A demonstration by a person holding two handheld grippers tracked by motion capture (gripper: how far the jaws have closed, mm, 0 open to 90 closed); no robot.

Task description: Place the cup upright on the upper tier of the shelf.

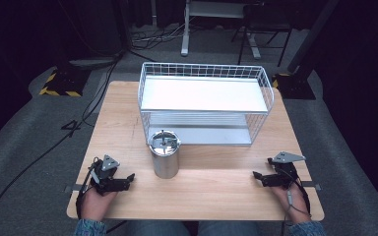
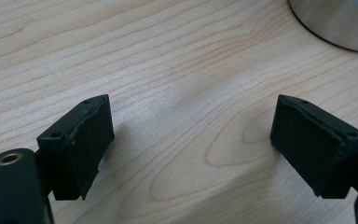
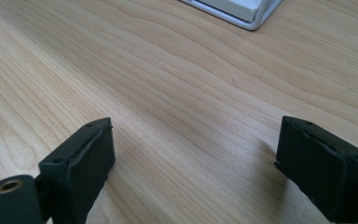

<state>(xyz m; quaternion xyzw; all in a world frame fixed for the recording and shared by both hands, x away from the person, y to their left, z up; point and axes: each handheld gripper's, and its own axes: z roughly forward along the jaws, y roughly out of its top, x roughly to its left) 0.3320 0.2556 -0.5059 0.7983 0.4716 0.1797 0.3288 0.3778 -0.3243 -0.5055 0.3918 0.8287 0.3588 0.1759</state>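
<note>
A steel canister (image 1: 165, 153) with a lid and small knob stands upright on the wooden table (image 1: 211, 191), just in front of a white wire shelf rack (image 1: 204, 103). My left gripper (image 1: 126, 181) rests at the table's front left, to the left of the canister, open with bare wood between its jaws. The canister's base (image 2: 340, 23) shows at the top right of the left gripper view, beyond the left gripper (image 2: 191, 140). My right gripper (image 1: 257, 178) lies at the front right, open and holding nothing. Only wood lies between the jaws of the right gripper (image 3: 196, 158).
The rack has two white shelves and stands at the table's far middle; its front corner (image 3: 242, 11) appears in the right gripper view. Cables, a yellow-black striped base (image 1: 59, 83) and furniture legs stand on the grey floor beyond the table.
</note>
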